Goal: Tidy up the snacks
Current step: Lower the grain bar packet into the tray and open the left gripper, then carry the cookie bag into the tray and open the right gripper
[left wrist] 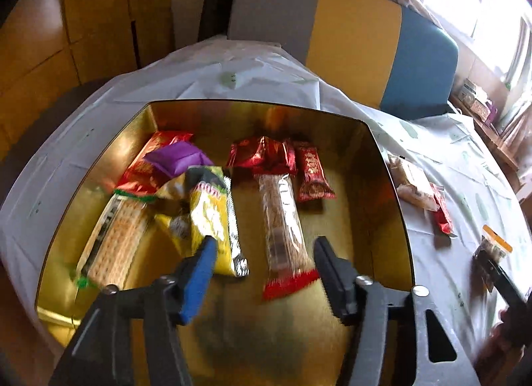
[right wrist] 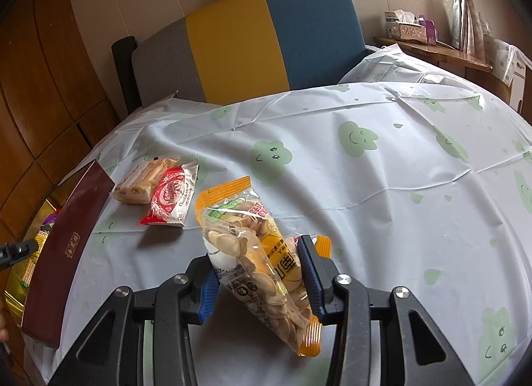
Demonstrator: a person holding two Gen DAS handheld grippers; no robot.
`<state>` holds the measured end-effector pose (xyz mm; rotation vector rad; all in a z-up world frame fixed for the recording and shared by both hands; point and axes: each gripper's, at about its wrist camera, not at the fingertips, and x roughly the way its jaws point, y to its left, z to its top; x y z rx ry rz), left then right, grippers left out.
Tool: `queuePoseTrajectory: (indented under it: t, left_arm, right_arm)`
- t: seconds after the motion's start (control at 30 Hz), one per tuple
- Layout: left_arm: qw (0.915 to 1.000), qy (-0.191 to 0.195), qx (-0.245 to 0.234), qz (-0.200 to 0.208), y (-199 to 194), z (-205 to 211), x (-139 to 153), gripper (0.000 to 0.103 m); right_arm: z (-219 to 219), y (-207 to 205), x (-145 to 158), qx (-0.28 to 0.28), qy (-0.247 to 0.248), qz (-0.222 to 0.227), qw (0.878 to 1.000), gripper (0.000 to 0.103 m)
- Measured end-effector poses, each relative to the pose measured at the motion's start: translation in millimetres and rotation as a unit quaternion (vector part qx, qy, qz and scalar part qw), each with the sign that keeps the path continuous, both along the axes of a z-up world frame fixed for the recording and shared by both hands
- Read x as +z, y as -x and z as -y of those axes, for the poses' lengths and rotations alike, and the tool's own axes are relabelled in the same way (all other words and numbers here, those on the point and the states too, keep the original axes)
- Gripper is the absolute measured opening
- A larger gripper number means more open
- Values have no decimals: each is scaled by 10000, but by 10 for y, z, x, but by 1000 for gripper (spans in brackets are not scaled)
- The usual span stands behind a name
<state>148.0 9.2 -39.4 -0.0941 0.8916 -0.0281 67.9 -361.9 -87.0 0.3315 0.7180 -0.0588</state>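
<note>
A square box [left wrist: 389,160] with a gold lining holds several snacks: a long clear-wrapped bar with red ends [left wrist: 282,219], a yellow packet [left wrist: 209,216], a cracker pack [left wrist: 113,239], a purple packet [left wrist: 176,156] and red packets [left wrist: 262,153]. My left gripper [left wrist: 265,241] hovers open over the box, the bar lying below between its fingers, untouched. My right gripper [right wrist: 257,253] is shut on a clear bag of pale seeds with orange ends [right wrist: 246,239], held above the tablecloth right of the box. A clear-wrapped pastry [right wrist: 139,180] and a red-and-white packet [right wrist: 169,196] lie beside the box's maroon wall [right wrist: 66,246].
A white tablecloth with green cloud faces [right wrist: 365,186] covers the table. A grey, yellow and blue padded back [right wrist: 239,47] stands behind it. Wooden cabinets [right wrist: 40,70] are at the left, and a wooden shelf with tissue boxes [right wrist: 409,30] is at the far right.
</note>
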Motion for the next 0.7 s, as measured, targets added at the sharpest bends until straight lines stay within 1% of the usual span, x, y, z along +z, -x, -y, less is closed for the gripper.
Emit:
queuePoseTrajectory:
  t: [0.1,0.2,0.27,0.37,0.43,0.53,0.6,0.7]
  left_arm:
    - [10000,11,-22,47,127,3,-7,66]
    - [9999,-64,-37,94,211,4,1,71]
    - [9997,-171,1,149,267,-7,9,76]
    - [9994,-240,38,244,353,-59,19,79]
    - [9992,-237,106,299,400,-101,21,80]
    - [9985,-221,181,459,492,-149,24,87]
    - [9979,-287,202,539,534,-162,19,87]
    - [9978,-366,180,520,554,-170,4,87]
  right_arm:
    - [15,40,22,-17,-42,105,9999,44]
    - [9,69,60,-18,-38,175,9998,43]
    - [-27,59,75,35,-12,89,10000,43]
    - [-154,42,112,210,65,-55,9997,43]
    - [-281,49,172,405,68,-43,9991,43]
    - [-492,43,256,721,40,-38,9974,43]
    - [-654,26,312,964,58,-37,9953,43]
    - [-892,-5,416,1310,55,5,9914,43]
